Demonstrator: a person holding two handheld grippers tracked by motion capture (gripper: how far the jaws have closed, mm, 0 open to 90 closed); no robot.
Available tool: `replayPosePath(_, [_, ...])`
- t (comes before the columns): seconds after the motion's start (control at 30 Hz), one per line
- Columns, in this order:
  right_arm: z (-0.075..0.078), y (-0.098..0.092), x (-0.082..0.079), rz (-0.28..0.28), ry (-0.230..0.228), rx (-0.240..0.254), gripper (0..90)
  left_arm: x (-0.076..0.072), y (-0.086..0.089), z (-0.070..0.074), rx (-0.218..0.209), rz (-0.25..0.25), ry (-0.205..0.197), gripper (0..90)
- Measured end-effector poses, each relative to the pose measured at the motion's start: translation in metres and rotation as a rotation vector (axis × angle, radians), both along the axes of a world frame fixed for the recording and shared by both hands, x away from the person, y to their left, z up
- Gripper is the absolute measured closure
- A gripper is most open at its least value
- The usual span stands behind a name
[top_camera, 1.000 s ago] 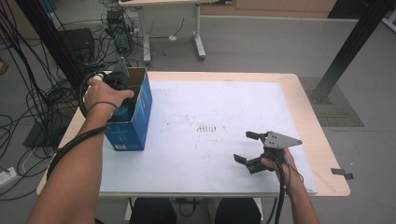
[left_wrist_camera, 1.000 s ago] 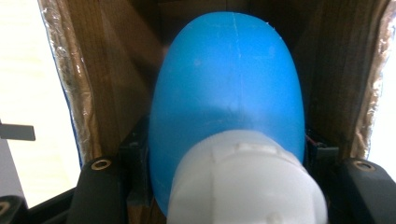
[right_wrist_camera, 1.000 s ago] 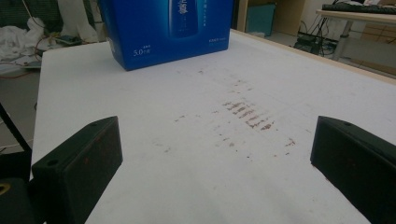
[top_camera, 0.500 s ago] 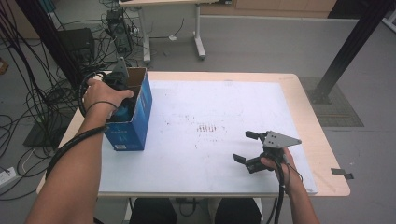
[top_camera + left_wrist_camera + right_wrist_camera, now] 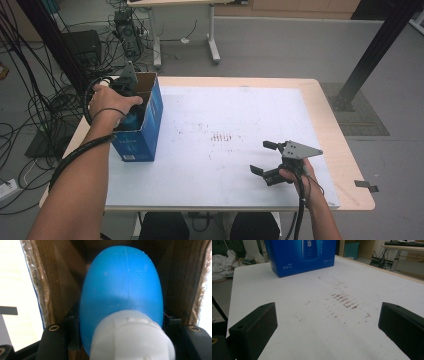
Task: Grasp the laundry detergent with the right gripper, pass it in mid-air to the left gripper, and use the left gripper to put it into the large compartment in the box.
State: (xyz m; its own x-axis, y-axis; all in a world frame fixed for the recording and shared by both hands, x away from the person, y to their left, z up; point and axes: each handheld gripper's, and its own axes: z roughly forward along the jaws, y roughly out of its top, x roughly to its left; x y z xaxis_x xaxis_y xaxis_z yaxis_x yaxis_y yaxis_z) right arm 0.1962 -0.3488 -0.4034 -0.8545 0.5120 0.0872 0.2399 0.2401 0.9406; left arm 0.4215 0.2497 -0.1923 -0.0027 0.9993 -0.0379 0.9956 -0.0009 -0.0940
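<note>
**Bottle gripped inside the carton**

Jaws of the left gripper [image 5: 131, 89] clamp a blue bottle [image 5: 122, 287] with a white cap [image 5: 131, 337] deep inside the blue cardboard box [image 5: 145, 131]. Lifting askew could snag the cardboard walls and tip the box. Right gripper [image 5: 264, 159] rests spread wide, holding nothing, on the stained white tabletop [image 5: 225, 120]; cables [image 5: 35, 95] clutter the grey floor.

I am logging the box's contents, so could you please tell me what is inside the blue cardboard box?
Inside the blue box, the left gripper is shut on a blue bottle with a white cap. The bottle hides the box's bottom, so anything else inside cannot be seen.
</note>
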Motion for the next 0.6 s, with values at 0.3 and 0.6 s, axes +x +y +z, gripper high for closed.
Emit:
replayPosePath(0.3, [-0.0004,-0.0007,-0.0006,-0.001,-0.001,0.0,2.2,-0.0001,-0.0009,0.0,0.002,0.003,0.001,37.5])
replayPosePath(0.6, [-0.0002,0.0001,0.0002,0.002,0.0,-0.001,2.2,-0.0004,0.0005,0.0001,-0.002,0.006,0.002,37.5])
